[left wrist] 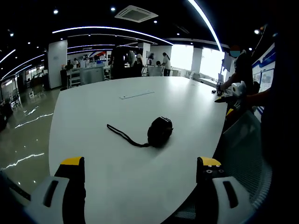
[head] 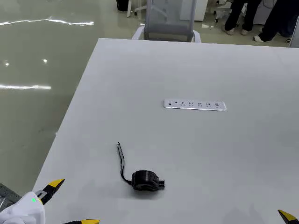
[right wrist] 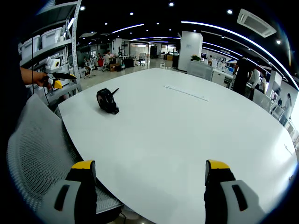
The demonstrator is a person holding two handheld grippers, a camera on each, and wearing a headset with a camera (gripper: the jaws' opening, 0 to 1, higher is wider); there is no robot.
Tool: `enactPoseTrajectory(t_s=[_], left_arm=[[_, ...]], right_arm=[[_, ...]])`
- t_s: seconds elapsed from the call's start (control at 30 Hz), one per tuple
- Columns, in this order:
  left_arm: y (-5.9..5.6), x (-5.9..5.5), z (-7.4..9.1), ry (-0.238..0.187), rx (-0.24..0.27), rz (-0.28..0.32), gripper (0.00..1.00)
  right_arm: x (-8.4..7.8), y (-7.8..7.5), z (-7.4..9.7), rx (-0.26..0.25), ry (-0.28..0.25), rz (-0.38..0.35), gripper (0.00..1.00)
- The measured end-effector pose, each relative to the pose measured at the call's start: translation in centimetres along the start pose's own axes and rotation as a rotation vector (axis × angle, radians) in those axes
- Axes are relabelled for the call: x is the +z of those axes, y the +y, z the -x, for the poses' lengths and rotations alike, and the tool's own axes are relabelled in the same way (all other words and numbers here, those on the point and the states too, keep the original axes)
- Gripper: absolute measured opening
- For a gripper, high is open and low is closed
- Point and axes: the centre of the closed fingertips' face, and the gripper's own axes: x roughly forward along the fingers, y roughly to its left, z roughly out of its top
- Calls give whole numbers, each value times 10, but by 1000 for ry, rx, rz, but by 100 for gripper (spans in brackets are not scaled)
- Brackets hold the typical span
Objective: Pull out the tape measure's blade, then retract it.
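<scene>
In the head view, the tape measure is lying on the counter, its strap trailing away from me. My left hand-held gripper is hovering near its left. In the left gripper view, I am spreading the jaws wide, with the tape measure straight ahead. In the right gripper view, my right hand-held gripper is gaping wide too, well right of the tape measure. The left is probably nearer.

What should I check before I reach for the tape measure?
1. Black round tape measure lies free on the white table: ok.
2. Blade inside the case: ok.
3. Left tongs open, empty: ok.
4. Right tongs open, empty: ok.
5. Black cord trails away from the case, untangled: ok.
6. Blade tip easy to pinch: cannot tell, too small.
</scene>
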Motion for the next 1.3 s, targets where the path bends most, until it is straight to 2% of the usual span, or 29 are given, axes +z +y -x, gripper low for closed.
enactPoseTrajectory(t_s=[0.3, 0.5, 0.77, 1.1, 1.3], left_arm=[[5, -3, -2, 2, -8, -7, 99], [3, 2, -3, -3, -16, -14, 99], [3, 2, -7, 3, -24, -22, 99], [-4, 8, -12, 7, -37, -34, 99], [-3, 8, -18, 9, -49, -42, 99]], right_arm=[[7, 2, -6, 11, -16, 11, 97], [11, 2, -8, 22, -19, 22, 97], [15, 3, -10, 30, -23, 33, 96], [20, 5, -14, 48, -30, 45, 93], [22, 4, -16, 56, -25, 57, 92]])
